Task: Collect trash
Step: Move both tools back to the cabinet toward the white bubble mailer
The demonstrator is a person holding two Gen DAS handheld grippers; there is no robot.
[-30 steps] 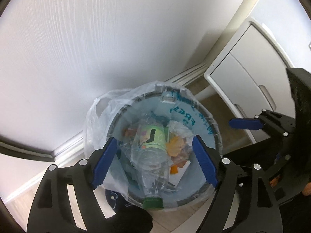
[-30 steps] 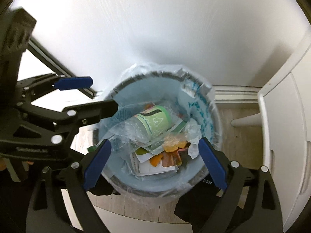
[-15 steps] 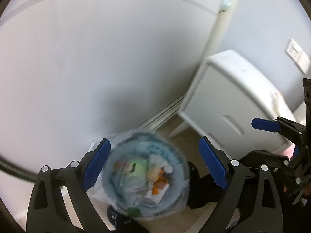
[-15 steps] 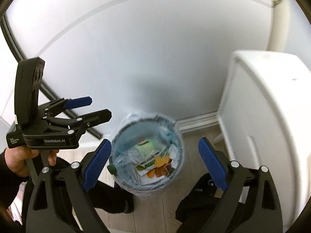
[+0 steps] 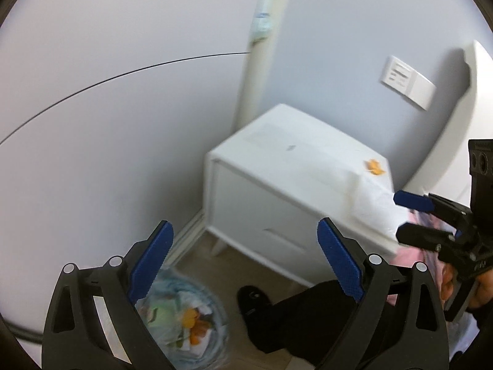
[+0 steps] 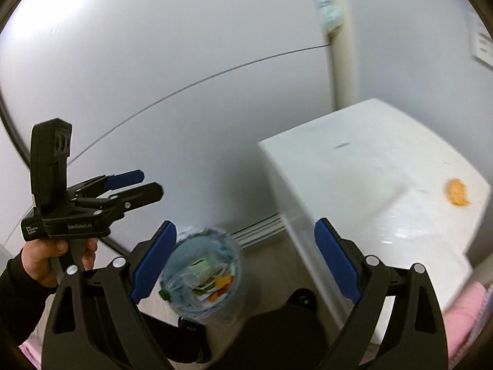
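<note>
A round bin (image 5: 185,317) lined with a clear bag stands on the floor, holding a plastic bottle, papers and orange peel; it also shows in the right wrist view (image 6: 203,274). An orange peel piece (image 5: 374,166) lies on top of the white nightstand (image 5: 295,166), also seen in the right wrist view (image 6: 457,195). My left gripper (image 5: 243,259) is open and empty, high above the bin. My right gripper (image 6: 245,259) is open and empty, also raised.
The white nightstand (image 6: 369,166) stands right of the bin against a grey wall. A wall socket plate (image 5: 406,81) is above it. Pink fabric (image 6: 465,314) lies at the right. The person's dark-clad leg and shoe (image 5: 255,299) are beside the bin.
Both grippers have risen far away from the bin and turned toward the nightstand. The bin now looks small and low; the peel on the nightstand has come into view.
</note>
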